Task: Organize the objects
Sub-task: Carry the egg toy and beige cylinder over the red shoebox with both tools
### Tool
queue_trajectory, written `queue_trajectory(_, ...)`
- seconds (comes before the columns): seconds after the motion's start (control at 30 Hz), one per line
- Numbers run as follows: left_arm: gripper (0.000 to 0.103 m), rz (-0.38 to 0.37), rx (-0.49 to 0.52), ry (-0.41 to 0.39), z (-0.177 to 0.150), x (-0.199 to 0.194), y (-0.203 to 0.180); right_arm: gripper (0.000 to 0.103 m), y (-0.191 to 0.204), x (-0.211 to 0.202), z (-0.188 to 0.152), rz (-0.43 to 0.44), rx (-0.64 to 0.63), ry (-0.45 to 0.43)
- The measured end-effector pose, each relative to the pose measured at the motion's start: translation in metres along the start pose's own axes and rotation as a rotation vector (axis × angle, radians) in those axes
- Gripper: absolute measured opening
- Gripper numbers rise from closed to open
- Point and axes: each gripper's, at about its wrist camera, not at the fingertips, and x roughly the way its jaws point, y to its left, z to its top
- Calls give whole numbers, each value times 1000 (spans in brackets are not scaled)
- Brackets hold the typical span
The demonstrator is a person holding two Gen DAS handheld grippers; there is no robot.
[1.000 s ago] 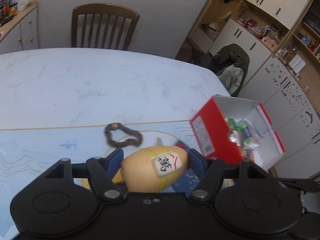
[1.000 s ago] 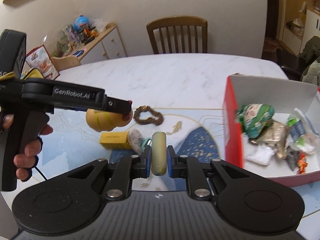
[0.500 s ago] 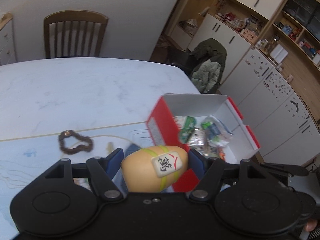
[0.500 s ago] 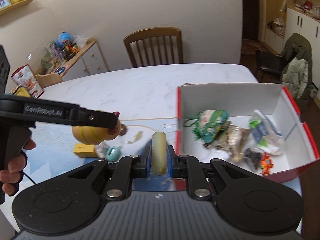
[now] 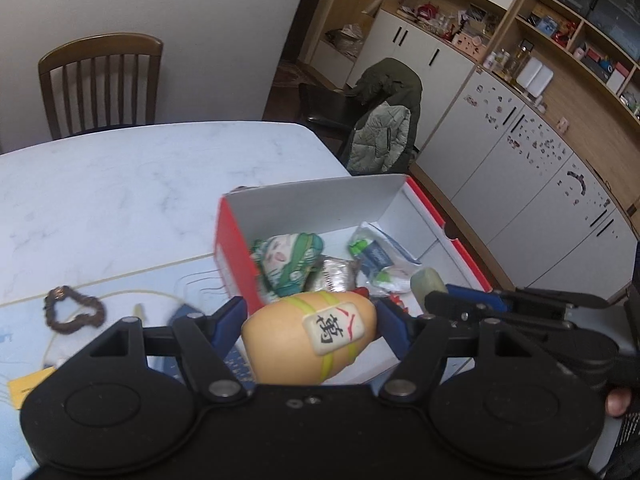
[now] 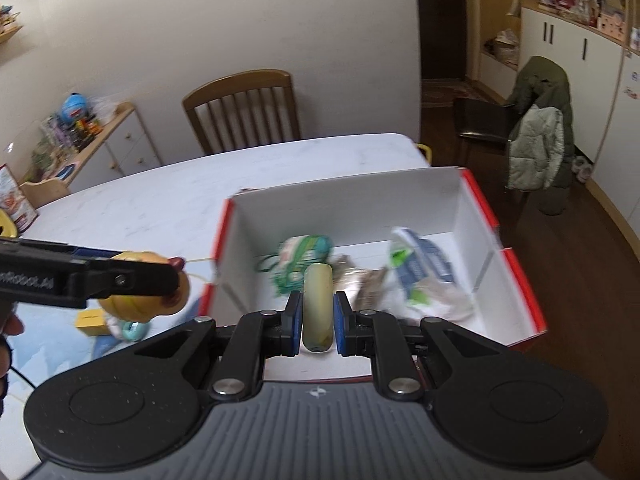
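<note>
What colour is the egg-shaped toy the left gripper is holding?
The egg-shaped toy is orange-tan with yellow-green stripes; the left wrist view shows it best.

Room around my work table

Past the marble-look table (image 6: 168, 204) I see a wooden slat-back chair (image 6: 244, 110) against the white wall, and a low wooden cabinet (image 6: 120, 140) at left with toys cluttered on top. A green jacket (image 6: 540, 128) hangs over a dark chair (image 6: 480, 124) on the right, near white cupboards (image 5: 532, 160) and open shelves (image 5: 580, 36) crowded with small items.
</note>
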Motion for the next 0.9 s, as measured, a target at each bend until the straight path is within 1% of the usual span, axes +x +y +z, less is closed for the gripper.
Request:
queue_trajectory(0.2, 70, 4, 20, 30, 5, 27, -22, 16, -39, 14, 4, -21, 21, 25)
queue_trajectory(0.4, 70, 9, 33, 67, 10, 55, -41, 16, -66, 36, 2, -49, 17, 73)
queue_trajectory(0.53, 70, 16, 49, 95, 12, 76, -52, 16, -76, 49, 0, -78, -3, 95)
queue_trajectory(0.63, 70, 17, 57, 115, 12, 91, -59, 16, -81, 58, -1, -80, -12, 114)
queue_trajectory(0.9, 70, 30, 75, 195, 8, 130, -62, 15, -86, 82, -4, -91, -58, 157)
